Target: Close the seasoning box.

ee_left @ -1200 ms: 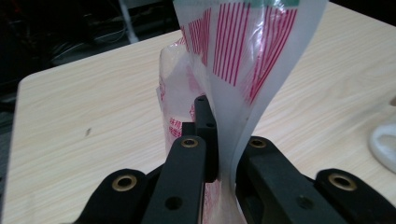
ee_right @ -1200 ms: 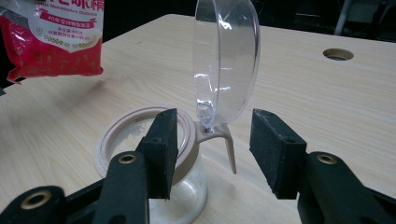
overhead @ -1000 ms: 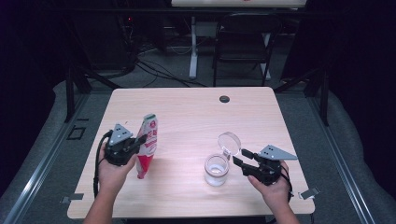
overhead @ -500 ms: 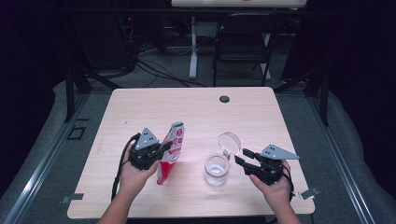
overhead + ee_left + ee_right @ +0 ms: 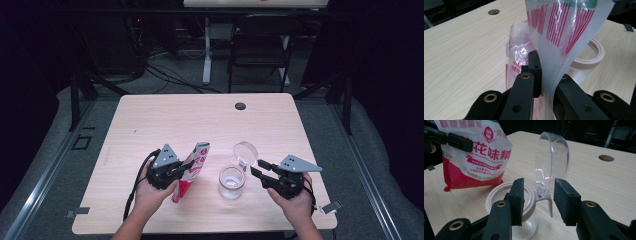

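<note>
- Red-and-white printed plastic pouch (image 5: 191,169) pinched by left gripper (image 5: 176,169), jaws pressed together on the film at mid-height, seen close in the left gripper view (image 5: 541,75).
- Pouch standing on its red base on the pale wooden table (image 5: 200,120), near the front edge, long axis leaning: top corner tipped toward the jar, base toward the person.
- Small clear glass jar with a beige rim (image 5: 232,182) just to the right of the pouch, apart from it, a narrow strip of bare table between.
- Clear round hinged lid (image 5: 245,150) flipped up and standing near upright on the far side of the jar mouth; mouth open to the top.
- Right gripper (image 5: 260,169) at the jar's right, jaws spread, holding nothing; in the right gripper view (image 5: 537,200) jaw pads flank the lid hinge tab and rim, not clamped; contact with the rim cannot be told.
- Key relation: jar mouth lies right of and lower than the pouch top; pouch lean already points that way.
- Judged step: bringing the pouch over the mouth for pouring. Left hand carries the pouch, right hand nearer the jar and placed to steady it.
- Whether the pouch top is cut open: cannot tell.
- Risk, as judged: upright lid standing close to the pouch's path; soft film may fold at the pinch.
</note>
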`<state>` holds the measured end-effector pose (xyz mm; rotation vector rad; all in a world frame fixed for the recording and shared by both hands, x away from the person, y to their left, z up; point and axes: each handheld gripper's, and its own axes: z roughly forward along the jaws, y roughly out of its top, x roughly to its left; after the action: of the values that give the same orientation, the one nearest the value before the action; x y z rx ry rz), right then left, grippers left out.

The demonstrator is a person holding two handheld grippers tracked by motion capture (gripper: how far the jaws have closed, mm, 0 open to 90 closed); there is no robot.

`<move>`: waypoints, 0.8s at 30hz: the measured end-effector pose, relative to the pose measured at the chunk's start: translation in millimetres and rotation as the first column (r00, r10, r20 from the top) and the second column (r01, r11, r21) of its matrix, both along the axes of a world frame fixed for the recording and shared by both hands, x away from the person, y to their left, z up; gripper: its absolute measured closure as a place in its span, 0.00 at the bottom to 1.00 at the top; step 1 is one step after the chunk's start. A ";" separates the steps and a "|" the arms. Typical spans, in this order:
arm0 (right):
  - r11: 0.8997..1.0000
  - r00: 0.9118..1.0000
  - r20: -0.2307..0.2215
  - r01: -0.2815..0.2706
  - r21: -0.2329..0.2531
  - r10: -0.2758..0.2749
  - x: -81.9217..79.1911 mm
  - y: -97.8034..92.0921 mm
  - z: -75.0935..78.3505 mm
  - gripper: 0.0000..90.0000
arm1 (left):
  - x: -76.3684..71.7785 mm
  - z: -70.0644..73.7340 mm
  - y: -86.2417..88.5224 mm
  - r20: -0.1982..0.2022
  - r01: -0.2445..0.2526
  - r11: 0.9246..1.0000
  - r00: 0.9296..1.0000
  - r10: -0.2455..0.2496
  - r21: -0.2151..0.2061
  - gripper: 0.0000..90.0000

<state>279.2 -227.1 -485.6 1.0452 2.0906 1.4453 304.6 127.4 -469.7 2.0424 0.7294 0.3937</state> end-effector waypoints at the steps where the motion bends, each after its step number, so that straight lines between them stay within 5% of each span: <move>1: 1.000 1.000 0.008 -0.003 -0.001 0.003 -1.0 1.0 1.6 0.67 | -1.0 -1.2 0.4 -0.003 0.004 1.000 1.000 -0.004 -0.006 1.00; 14: 0.993 0.992 0.054 -0.113 -0.018 0.114 -5.8 26.8 24.0 0.68 | -24.1 -20.8 3.1 -0.021 0.055 0.998 0.998 -0.055 -0.021 1.00; 24: 0.952 0.957 -0.021 -0.289 -0.098 0.288 9.1 72.1 15.5 0.65 | -30.8 -33.5 5.1 -0.066 0.051 0.998 0.996 -0.054 -0.048 1.00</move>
<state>288.3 -155.0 -470.1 0.7290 2.3713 1.4488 273.8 132.4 -503.1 2.0351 0.7179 0.2766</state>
